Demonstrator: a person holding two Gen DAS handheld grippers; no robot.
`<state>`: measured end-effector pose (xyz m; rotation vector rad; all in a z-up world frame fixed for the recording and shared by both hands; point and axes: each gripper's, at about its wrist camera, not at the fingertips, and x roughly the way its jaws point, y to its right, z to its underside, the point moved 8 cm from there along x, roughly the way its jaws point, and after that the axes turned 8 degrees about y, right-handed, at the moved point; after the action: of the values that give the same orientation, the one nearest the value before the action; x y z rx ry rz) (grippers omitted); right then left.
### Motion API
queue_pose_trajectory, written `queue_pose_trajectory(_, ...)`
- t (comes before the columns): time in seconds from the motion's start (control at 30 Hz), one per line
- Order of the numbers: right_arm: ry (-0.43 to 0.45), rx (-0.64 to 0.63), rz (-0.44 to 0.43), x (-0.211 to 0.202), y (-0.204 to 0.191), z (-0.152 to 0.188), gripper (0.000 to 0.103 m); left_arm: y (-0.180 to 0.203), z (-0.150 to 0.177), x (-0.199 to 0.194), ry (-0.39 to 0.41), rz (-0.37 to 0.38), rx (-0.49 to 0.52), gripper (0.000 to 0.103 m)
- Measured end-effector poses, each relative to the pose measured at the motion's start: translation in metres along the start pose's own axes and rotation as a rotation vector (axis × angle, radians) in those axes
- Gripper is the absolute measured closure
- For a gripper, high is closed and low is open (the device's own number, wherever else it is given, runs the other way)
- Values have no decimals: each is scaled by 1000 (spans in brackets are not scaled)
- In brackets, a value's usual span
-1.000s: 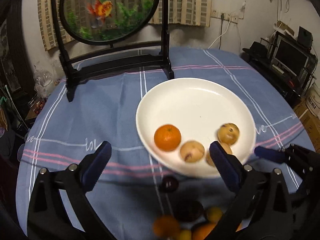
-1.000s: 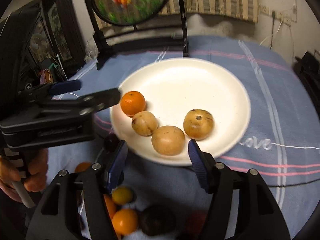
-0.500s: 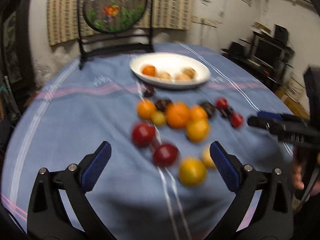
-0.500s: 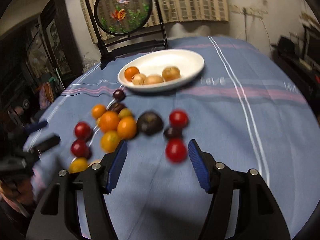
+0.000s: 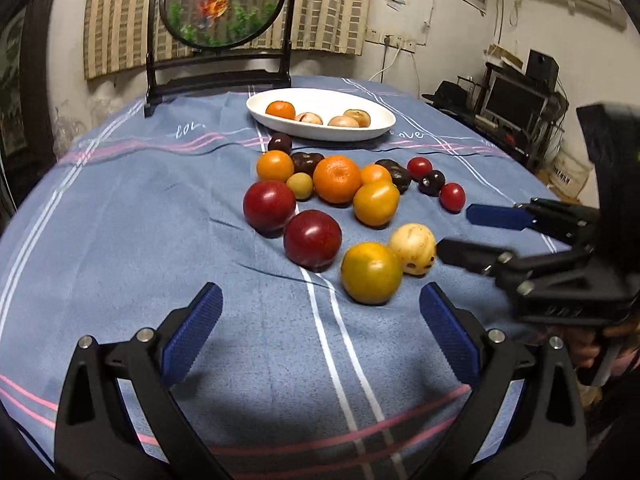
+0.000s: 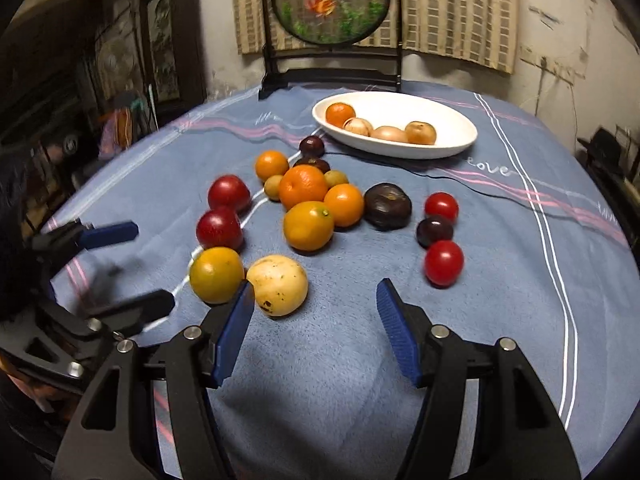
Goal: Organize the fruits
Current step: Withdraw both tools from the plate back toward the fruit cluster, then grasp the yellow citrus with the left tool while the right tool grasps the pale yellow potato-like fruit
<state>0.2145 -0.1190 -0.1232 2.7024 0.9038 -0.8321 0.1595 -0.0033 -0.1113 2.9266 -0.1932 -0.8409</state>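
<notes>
Both claws are wide and hold nothing: the left claw (image 5: 320, 334) and right claw (image 6: 316, 330) hover over the bench (image 5: 120, 216). On its blue cloth (image 6: 520, 280) the word "love" is readable near the white plate (image 6: 448, 128). Loose fruits (image 5: 338, 180) lie before the plate; the pale fruit (image 6: 278, 285) is just beside the right claw.
</notes>
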Motion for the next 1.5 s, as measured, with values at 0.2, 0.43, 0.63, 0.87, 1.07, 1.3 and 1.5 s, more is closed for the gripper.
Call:
queue_pose_trajectory(0.2,-25,-47,-9,12,-11,-1,39,0,1,3,-13,15,-18,2)
queue_pose_trajectory(0.43,-72,-48,-32,23,-15,0,39,0,2,6,-23,17,-24,2)
queue_pose_trajectory(0.63,-112,-38,-62,31,-17,2,46,-1,2,6,-30,19,-31,2)
queue_pose_trajectory(0.87,-141,-41,-90,36,-22,3,58,-2,2,6,-34,19,-34,2)
queue_pose_trajectory(1.07,-112,19,-93,30,-15,4,64,-6,3,7,-38,26,-68,2)
queue_pose_trajectory(1.3,-29,125,-58,7,17,5,64,8,-1,13,-46,35,-19,33)
queue_pose_trajectory(1.5,-9,161,-75,1,27,6,64,30,-3,22,-72,53,62,41)
